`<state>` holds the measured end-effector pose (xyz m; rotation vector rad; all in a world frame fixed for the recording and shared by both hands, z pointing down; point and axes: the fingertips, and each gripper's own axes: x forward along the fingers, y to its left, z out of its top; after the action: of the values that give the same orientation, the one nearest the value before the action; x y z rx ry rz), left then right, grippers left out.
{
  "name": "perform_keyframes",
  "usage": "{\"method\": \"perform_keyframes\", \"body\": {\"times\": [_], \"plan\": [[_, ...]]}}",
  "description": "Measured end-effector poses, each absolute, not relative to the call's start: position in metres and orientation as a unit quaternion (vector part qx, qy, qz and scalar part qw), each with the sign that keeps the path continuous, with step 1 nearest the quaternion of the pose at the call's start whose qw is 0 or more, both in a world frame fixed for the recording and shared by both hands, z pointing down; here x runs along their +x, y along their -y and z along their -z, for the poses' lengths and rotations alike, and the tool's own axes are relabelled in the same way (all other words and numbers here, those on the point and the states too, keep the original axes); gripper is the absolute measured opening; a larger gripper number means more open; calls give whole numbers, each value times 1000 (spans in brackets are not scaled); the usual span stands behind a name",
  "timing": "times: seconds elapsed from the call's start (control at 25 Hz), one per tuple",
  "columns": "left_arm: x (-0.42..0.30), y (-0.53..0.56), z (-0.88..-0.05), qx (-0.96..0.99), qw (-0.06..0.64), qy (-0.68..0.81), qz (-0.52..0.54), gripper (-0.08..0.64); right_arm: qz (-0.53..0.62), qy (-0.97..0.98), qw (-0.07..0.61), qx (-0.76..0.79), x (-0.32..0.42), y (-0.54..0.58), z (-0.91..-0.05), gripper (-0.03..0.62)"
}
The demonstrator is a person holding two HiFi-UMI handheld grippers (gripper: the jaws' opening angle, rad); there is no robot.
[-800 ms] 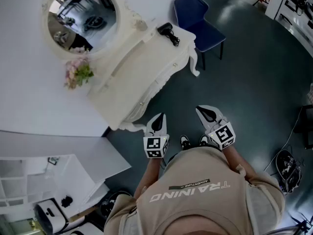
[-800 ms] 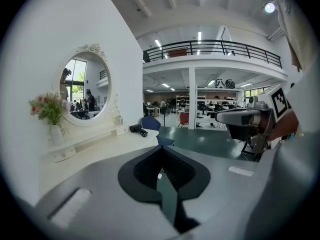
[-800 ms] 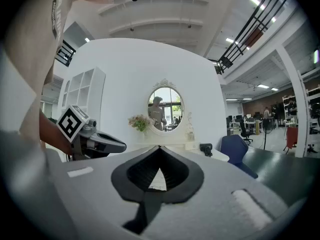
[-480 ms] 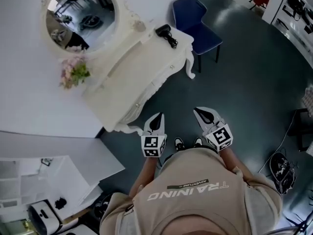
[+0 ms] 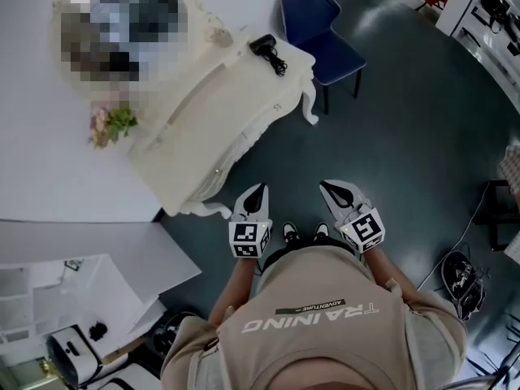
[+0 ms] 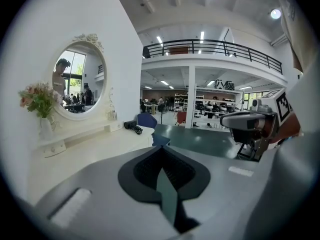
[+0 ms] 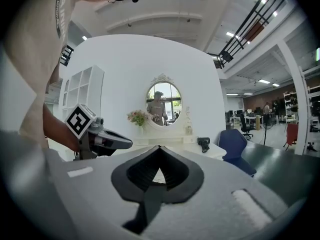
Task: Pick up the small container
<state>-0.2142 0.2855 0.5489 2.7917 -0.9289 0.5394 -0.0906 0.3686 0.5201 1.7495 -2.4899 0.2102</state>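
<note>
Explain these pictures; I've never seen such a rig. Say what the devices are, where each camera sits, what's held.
A person holds a two-jaw gripper in each hand. The top-down picture comes from a head camera: left gripper, right gripper. The other two come from cameras riding on each gripper, looking along its jaws. Both are shut, holding nothing. Ahead stands a white dressing table with a round mirror, flowers and what looks like a black hair dryer.

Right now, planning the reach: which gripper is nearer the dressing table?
Left. The left gripper is beside a corner of the dressing table; the right gripper is farther, over open floor.
</note>
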Motion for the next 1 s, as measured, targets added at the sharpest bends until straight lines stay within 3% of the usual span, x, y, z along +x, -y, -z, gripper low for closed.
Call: {"method": "perform_keyframes", "body": {"times": [0.48,1.0], "plan": [[-202,-300,-563,913,75,345,-202,15,-59,819,35,570,-49,-365,-532,3],[-177,-239,-571,922,95,324,-189,15,-78,801,53,591,-34,-319,-544,3]]}}
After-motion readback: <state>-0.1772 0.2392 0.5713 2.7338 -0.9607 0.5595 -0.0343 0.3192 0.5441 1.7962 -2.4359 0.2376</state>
